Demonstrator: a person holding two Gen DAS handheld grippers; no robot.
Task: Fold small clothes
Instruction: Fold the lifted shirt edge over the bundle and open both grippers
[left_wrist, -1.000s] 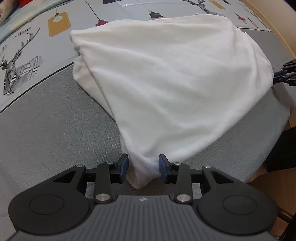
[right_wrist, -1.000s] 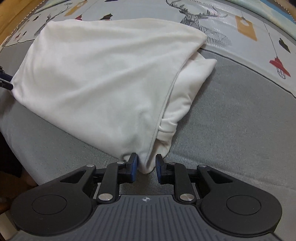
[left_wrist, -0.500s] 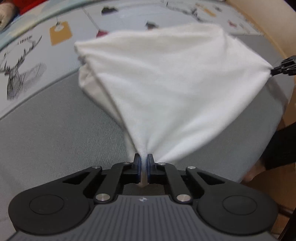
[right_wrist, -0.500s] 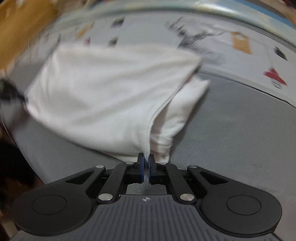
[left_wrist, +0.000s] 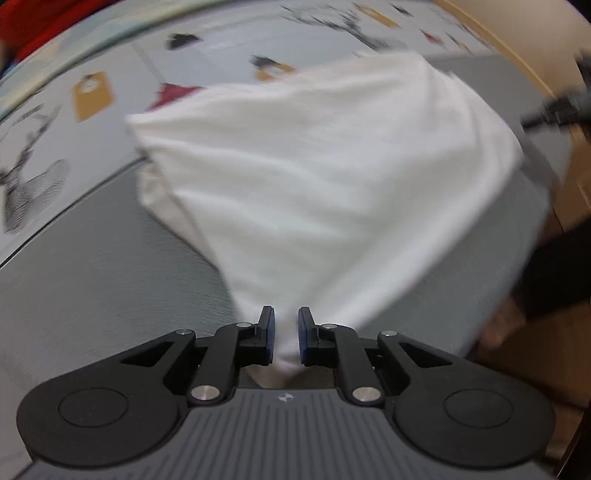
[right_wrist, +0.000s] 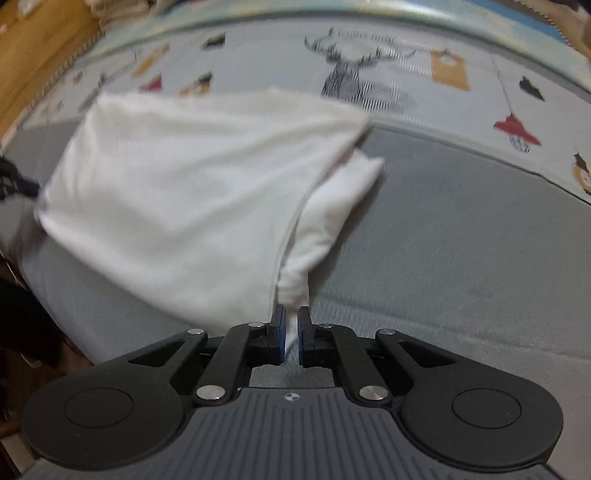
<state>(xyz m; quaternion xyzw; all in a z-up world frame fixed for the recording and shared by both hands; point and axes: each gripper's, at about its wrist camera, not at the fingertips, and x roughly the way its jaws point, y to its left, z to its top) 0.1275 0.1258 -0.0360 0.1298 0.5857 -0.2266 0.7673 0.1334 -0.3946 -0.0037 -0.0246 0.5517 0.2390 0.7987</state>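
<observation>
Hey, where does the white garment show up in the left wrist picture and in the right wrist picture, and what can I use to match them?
Left wrist: the white garment fills the centre, tapering down to a corner between the left tool's pads.
Right wrist: white garment centre-left, its corner pinched in the right tool.
Shared landmark: the deer print on the sheet.

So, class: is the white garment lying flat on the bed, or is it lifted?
Lifted at two corners. The left gripper and right gripper each pinch the white garment, which stretches taut between them.
</observation>
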